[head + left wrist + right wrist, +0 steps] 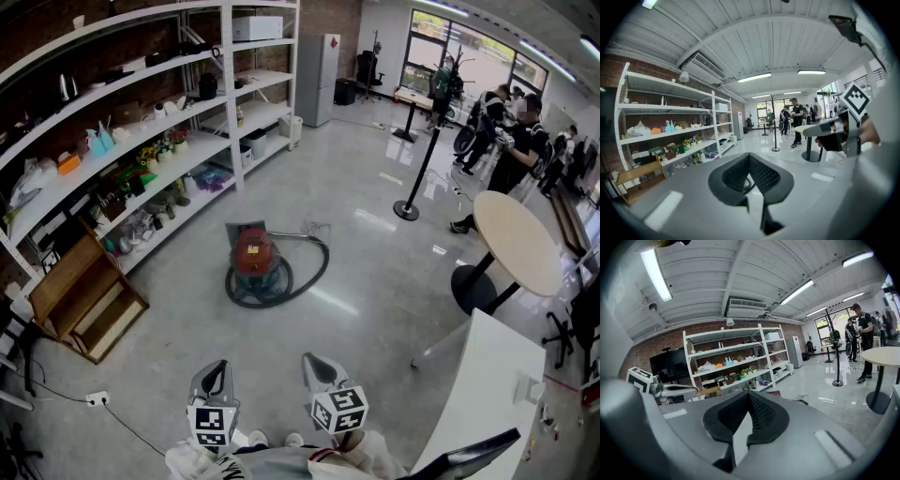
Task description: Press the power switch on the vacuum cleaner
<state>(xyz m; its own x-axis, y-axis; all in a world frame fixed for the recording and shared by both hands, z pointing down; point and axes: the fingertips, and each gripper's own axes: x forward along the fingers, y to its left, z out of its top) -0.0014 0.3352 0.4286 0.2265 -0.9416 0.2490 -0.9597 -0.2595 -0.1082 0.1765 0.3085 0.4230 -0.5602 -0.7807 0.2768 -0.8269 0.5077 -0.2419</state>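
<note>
Head view: holding left gripper point(216, 368) and right gripper point(318, 362), jaws together and empty, well apart from red vacuum cleaner point(254, 257).

The vacuum cleaner point(253, 253) is red on top, teal below (its hose point(319, 270) black); shelves point(228, 103) white; floor point(375, 281) grey; round table point(517, 242) pale beige.

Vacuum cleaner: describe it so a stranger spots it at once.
Find the long white shelving on the left. The vacuum cleaner stands on the floor before it. It alone is red and round, ringed by a dark hose.
</note>
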